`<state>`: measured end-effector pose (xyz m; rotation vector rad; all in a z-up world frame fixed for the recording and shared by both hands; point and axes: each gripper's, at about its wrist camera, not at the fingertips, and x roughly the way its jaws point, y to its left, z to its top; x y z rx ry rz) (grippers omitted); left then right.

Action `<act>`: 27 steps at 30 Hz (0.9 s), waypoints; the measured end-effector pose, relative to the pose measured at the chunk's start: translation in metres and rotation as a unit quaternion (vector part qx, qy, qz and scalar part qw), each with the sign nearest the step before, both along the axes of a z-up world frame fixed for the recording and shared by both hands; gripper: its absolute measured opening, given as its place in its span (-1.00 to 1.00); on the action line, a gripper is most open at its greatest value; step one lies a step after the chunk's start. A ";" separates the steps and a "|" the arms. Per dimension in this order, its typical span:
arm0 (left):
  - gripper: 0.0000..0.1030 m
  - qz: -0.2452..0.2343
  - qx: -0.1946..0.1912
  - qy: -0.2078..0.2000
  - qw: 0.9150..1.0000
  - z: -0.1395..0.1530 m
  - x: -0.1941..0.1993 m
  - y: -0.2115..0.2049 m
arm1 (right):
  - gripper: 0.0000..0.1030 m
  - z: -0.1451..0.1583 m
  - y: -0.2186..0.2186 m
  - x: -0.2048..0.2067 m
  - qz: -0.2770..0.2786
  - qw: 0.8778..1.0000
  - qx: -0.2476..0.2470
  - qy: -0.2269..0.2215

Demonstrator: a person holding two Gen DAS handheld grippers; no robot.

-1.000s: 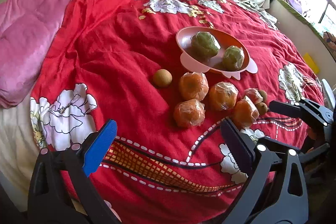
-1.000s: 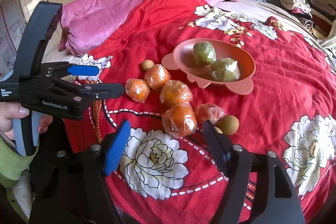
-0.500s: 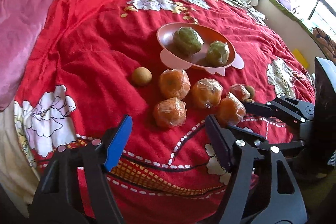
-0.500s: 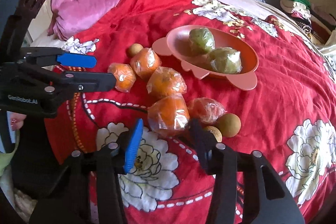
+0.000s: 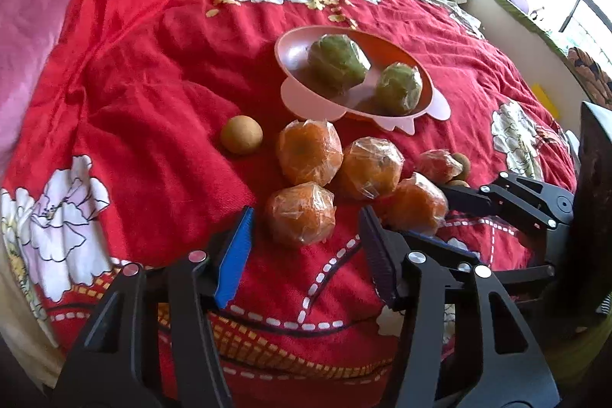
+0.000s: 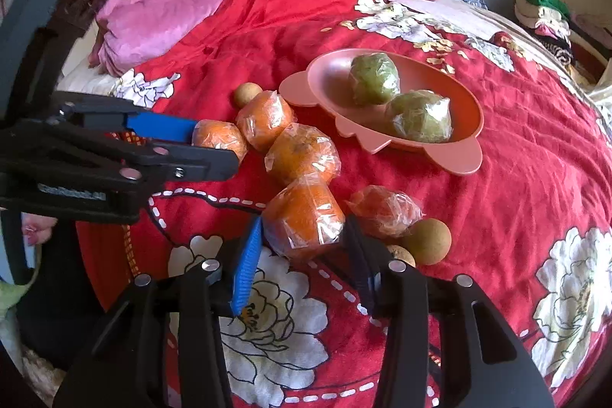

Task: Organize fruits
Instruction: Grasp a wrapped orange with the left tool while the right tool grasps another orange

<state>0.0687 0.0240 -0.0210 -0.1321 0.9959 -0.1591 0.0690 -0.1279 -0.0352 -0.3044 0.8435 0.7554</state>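
Both grippers' jaws are apart, the right gripper (image 6: 302, 255) straddling a wrapped orange (image 6: 303, 220) and the left gripper (image 5: 306, 239) short of another (image 5: 300, 213), so slick wrap on the soft bed (image 6: 535, 178) could let either squirt loose into the neighbours.

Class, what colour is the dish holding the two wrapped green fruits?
The dish is salmon pink, seen best in the right wrist view.
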 end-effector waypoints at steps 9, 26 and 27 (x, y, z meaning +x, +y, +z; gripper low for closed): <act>-0.40 0.003 -0.001 0.005 1.000 -0.008 0.007 0.002 | -0.21 0.003 -0.005 -0.002 -0.001 1.000 0.012 0.005; -0.41 0.007 -0.033 -0.017 0.999 0.014 -0.006 0.012 | -0.21 0.032 -0.026 -0.005 -0.017 0.999 0.051 -0.003; -0.41 0.008 -0.034 -0.019 0.999 0.015 -0.007 0.012 | -0.21 0.033 -0.027 -0.004 -0.019 0.998 0.052 -0.005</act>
